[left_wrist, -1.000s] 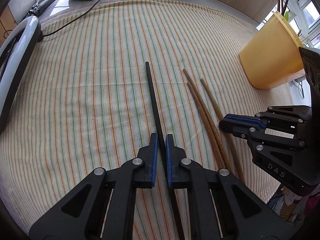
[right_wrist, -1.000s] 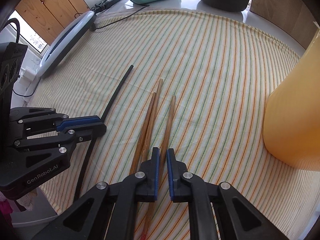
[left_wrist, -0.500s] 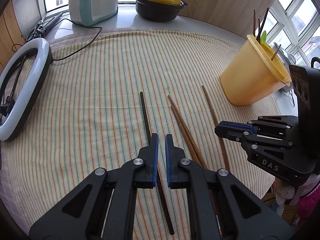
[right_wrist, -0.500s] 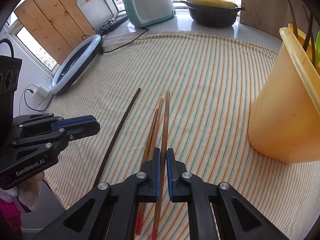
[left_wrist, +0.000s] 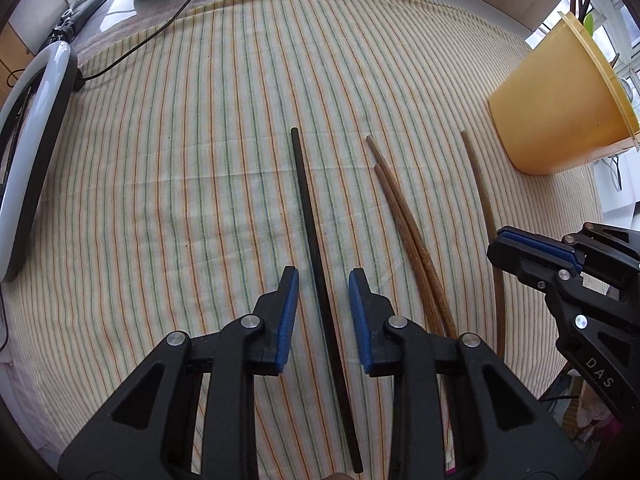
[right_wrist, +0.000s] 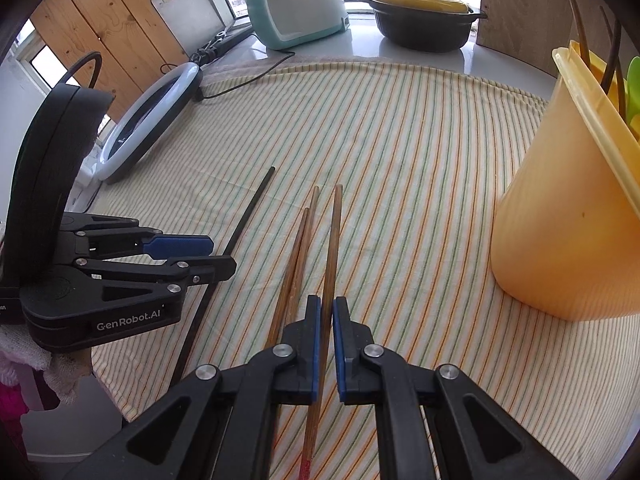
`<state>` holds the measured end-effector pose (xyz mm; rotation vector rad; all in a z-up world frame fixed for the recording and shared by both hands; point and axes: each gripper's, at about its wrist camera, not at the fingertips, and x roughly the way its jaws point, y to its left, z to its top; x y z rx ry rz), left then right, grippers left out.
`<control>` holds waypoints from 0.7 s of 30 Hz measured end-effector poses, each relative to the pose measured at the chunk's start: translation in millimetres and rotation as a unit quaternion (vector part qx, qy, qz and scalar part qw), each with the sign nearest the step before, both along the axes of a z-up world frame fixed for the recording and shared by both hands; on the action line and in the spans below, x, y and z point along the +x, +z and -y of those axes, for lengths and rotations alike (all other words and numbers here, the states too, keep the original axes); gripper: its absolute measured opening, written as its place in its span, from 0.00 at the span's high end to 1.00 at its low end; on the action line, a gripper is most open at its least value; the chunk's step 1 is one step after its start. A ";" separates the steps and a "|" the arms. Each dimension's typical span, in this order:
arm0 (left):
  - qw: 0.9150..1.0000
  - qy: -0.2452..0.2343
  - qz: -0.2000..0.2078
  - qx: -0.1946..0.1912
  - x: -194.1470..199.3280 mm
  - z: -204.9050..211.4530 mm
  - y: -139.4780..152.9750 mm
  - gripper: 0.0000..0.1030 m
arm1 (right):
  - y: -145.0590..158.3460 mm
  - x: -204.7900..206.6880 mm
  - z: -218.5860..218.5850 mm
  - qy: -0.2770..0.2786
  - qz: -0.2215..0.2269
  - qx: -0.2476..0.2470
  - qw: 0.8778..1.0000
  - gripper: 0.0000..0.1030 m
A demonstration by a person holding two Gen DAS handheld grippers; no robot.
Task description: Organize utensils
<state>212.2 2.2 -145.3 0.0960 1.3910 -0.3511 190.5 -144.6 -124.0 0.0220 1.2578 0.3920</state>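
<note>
Chopsticks lie on the striped cloth (left_wrist: 160, 200): a black one (left_wrist: 316, 264) sits between the jaws of your left gripper (left_wrist: 323, 292), which have just been opening and stand clear of it. Your right gripper (right_wrist: 326, 320) is clamped on a brown chopstick (right_wrist: 334, 240), beside two more (right_wrist: 298, 256). The yellow cup (right_wrist: 560, 220) stands near the right
</note>
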 end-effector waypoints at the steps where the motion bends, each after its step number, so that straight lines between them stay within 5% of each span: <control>1: 1.000 -0.003 -0.001 0.007 0.2 1.6 -2.8 0.85 | -0.5 0.2 0.4 0.000 -0.001 0.000 1.000 0.97; 7: 0.999 -0.016 0.026 0.011 -0.6 5.6 -4.9 0.94 | -1.5 0.8 -1.0 0.002 0.000 -0.001 1.000 0.97; 11: 0.999 0.010 0.024 -0.025 1.7 -3.8 -1.5 0.97 | -1.8 -0.2 0.2 -0.001 0.005 0.002 1.000 0.97; 21: 0.986 0.024 0.135 -0.096 -32.8 -28.5 67.8 0.97 | 31.6 -23.4 15.4 -0.001 0.069 0.026 0.997 0.97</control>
